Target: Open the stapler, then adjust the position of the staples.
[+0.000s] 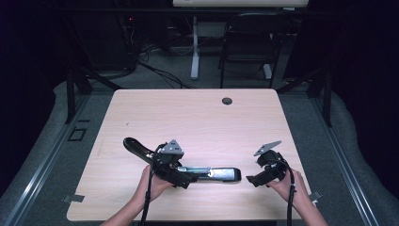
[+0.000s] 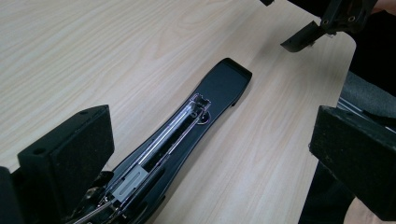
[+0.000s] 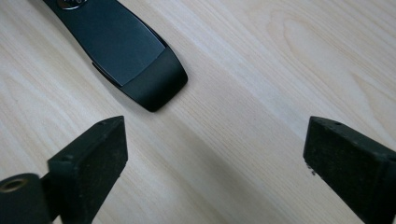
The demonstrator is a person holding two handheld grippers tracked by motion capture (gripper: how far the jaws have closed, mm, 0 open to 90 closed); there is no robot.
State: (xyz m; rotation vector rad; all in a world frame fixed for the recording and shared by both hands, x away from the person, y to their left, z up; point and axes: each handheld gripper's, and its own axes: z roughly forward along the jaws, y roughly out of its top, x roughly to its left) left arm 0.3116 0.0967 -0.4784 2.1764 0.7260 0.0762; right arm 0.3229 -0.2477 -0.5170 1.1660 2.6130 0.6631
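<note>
Over opened stapler (image 1: 188, 170), left gripper (image 1: 181, 178) wide, level

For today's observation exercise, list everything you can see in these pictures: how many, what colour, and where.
Stapler: one, black with a silver staple channel, opened out flat on the near part of the table; its far arm reaches toward the table's left.
Table: one, light wood top with a small dark cable hole near its far edge.
Folding chair: one, dark, on the floor beyond the table.
Desk leg: one, white, left of the chair.
Cables: several, black, on the grey floor behind the table.
Left gripper: one, black, jaws open over the stapler, not pressing it.
Right gripper: one, black, jaws open above bare table, right of the stapler's end.
Hands: two, holding the grippers at the near edge.
</note>
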